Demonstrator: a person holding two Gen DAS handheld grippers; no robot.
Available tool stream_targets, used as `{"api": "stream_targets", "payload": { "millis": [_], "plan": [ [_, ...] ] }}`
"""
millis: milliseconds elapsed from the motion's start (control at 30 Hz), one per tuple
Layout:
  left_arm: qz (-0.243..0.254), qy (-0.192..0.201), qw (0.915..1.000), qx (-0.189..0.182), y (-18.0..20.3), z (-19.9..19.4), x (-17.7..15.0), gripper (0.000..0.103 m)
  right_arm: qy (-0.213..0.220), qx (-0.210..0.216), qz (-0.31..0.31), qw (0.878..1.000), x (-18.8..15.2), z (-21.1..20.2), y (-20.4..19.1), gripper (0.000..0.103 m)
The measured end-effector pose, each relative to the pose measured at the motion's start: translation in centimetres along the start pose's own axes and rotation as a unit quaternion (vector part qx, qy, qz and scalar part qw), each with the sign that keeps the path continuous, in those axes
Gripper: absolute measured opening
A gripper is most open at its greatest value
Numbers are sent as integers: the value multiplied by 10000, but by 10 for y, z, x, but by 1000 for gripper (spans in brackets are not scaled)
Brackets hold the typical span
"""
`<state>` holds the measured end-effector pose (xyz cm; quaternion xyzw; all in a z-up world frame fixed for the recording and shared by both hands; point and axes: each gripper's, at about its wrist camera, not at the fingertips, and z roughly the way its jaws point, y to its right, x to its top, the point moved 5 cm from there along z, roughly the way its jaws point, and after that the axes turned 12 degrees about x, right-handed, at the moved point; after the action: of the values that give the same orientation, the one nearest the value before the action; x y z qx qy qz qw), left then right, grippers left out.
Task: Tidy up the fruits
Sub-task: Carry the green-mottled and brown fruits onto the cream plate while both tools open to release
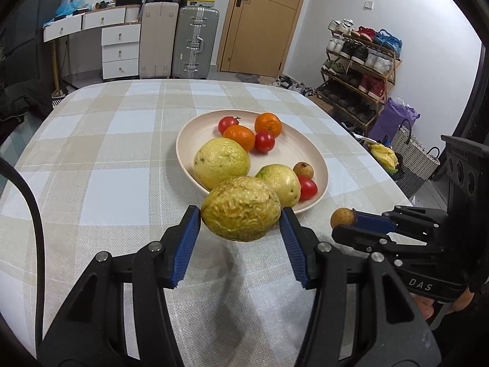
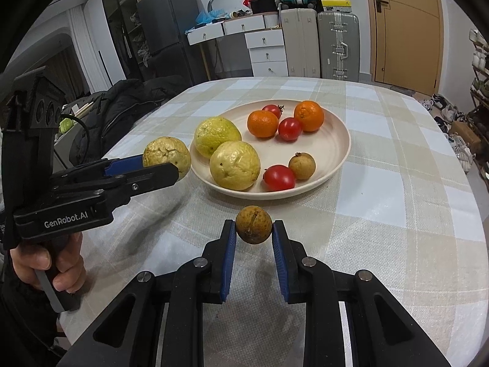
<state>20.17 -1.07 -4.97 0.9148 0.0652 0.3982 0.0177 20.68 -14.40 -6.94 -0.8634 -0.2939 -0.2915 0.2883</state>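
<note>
My left gripper (image 1: 240,214) is shut on a wrinkled yellow-green guava (image 1: 240,208) and holds it above the cloth just short of the cream plate (image 1: 308,150); the guava also shows in the right wrist view (image 2: 166,153). My right gripper (image 2: 253,229) is shut on a small brown longan (image 2: 253,224) above the cloth in front of the plate (image 2: 333,150); the longan also shows in the left wrist view (image 1: 341,217). The plate holds two guavas (image 2: 235,165), two oranges (image 2: 262,124), three tomatoes (image 2: 278,178) and one longan (image 2: 302,165).
The table has a beige and blue checked cloth (image 2: 382,202). A black jacket (image 2: 122,104) lies by its left edge. Suitcases (image 1: 195,42), drawers (image 1: 120,52) and a door (image 1: 262,21) stand beyond. A shoe rack (image 1: 357,70) and a woven basket (image 1: 412,156) are on the right.
</note>
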Motion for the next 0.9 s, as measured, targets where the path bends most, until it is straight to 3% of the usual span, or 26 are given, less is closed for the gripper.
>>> {"api": "stream_targets", "payload": {
  "millis": [400,900],
  "plan": [
    [63,10,9997,220,-1,17,15,51,332,-54,166,9993,21,-2,15,24],
    [230,-116,9990,356,11,46,25,51,390,-100,336,9986,47,10,35,25]
  ]
}}
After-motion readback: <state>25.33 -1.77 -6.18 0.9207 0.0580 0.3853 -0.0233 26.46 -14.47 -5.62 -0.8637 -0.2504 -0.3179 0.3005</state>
